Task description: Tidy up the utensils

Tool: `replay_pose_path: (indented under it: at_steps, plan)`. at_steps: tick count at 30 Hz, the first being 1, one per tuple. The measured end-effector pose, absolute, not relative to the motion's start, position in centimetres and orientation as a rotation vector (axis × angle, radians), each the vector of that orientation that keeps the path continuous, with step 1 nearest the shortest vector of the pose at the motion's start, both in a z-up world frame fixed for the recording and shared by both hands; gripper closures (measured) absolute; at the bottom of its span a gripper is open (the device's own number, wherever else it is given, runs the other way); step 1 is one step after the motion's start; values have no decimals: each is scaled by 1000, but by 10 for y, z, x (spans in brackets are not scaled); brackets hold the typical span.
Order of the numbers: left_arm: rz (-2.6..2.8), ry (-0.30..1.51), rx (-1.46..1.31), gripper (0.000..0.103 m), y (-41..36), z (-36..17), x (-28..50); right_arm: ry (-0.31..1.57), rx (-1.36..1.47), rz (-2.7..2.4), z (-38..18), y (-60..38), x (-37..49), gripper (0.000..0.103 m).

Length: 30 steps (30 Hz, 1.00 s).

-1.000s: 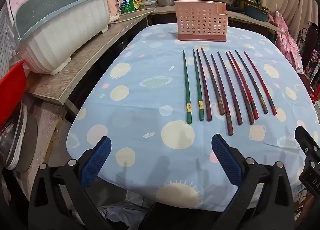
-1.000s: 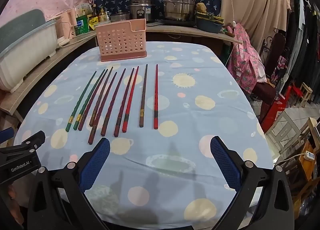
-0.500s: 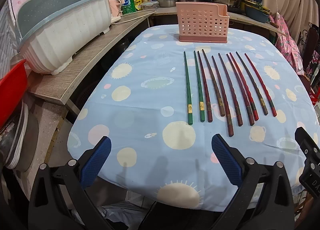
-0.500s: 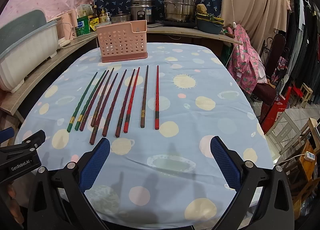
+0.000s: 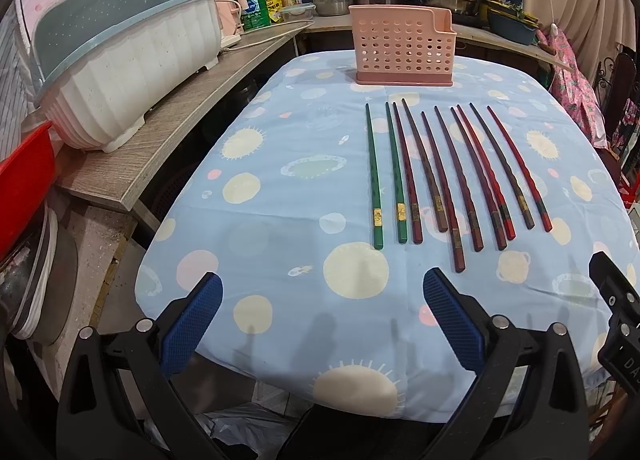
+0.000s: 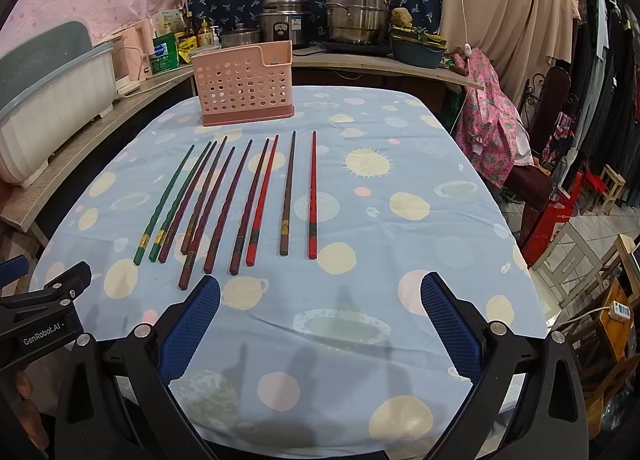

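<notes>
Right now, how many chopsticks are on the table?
10, in one row in front of the pink basket: two green chopsticks leftmost, then eight red and brown chopsticks. None looks hidden.

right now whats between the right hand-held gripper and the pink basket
The row of chopsticks lies on the tablecloth between right hand-held gripper and pink basket, per the right wrist view.

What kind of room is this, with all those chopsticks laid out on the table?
Most likely a home kitchen or dining corner. Steel pots and a rice cooker stand on the back counter, a dish-drying rack sits on the side shelf, and a pink utensil holder stands beyond the chopsticks on the cloth-covered table.
</notes>
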<state>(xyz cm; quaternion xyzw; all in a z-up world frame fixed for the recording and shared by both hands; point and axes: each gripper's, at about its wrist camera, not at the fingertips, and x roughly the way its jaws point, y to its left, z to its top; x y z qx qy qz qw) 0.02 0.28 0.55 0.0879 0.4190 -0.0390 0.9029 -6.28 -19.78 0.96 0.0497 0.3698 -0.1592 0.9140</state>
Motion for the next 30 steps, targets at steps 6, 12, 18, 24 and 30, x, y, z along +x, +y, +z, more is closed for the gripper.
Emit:
replay_pose_path:
  at_steps: [6,12,18,24,30]
  plan:
    - [-80,866,183,7,3,6,0,761,102,-328,10,-198,-63,7]
    - [-80,867,182,7,2,6,0,765,101,-324,10,-198,-63,7]
    - [-79,866,182,7,2,6,0,765,102,-324,9,-198,-63,7]
    - [-79,866,183,7,3,6,-1,765,101,-323,9,-197,-63,7]
    - [-77,866,184,7,4,5,1,764,101,-323,9,-197,-62,7]
